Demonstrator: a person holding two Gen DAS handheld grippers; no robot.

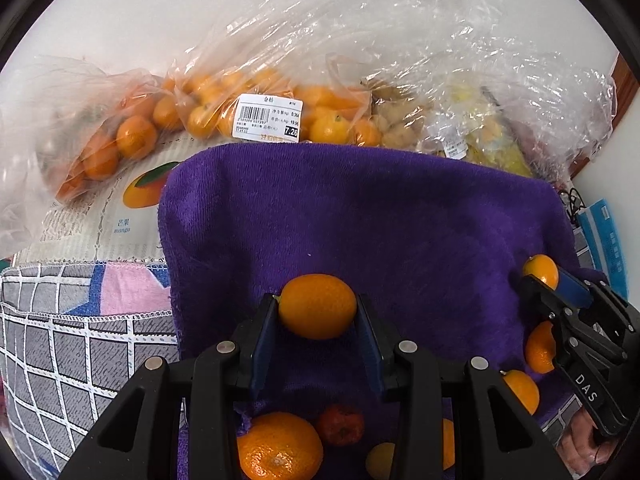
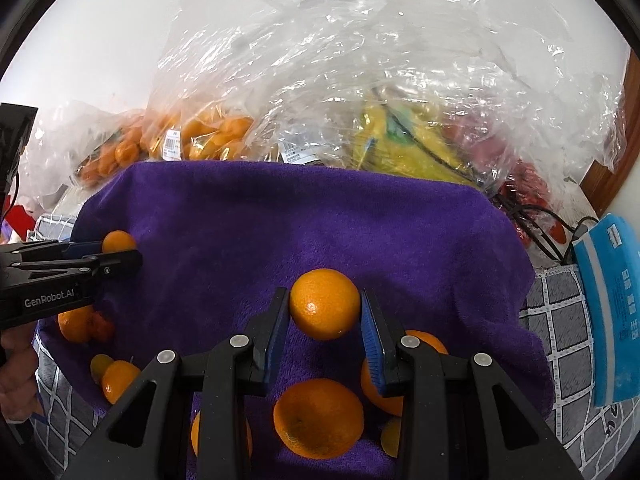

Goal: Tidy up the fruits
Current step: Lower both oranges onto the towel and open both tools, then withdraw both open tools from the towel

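My left gripper [image 1: 317,312] is shut on a small oval kumquat [image 1: 317,306], held above the purple towel [image 1: 360,216]. In the right wrist view that same left gripper [image 2: 120,254] enters from the left edge with its kumquat [image 2: 118,241]. My right gripper [image 2: 325,314] is shut on a small round orange fruit [image 2: 325,309] over the towel [image 2: 300,220]. The left wrist view shows the right gripper [image 1: 540,278] at the right edge, its fruit [image 1: 541,270] between the fingers. Several loose oranges [image 2: 319,418] and a tangerine [image 1: 279,446] lie on the towel near me.
Clear plastic bags of small oranges [image 1: 248,108] and a second bag [image 1: 100,132] lie behind the towel, beside bags of yellow produce [image 2: 404,144]. A blue packet [image 2: 612,308] rests at the right. A grey checked cloth [image 1: 60,340] and a mango-print mat [image 1: 132,208] lie left.
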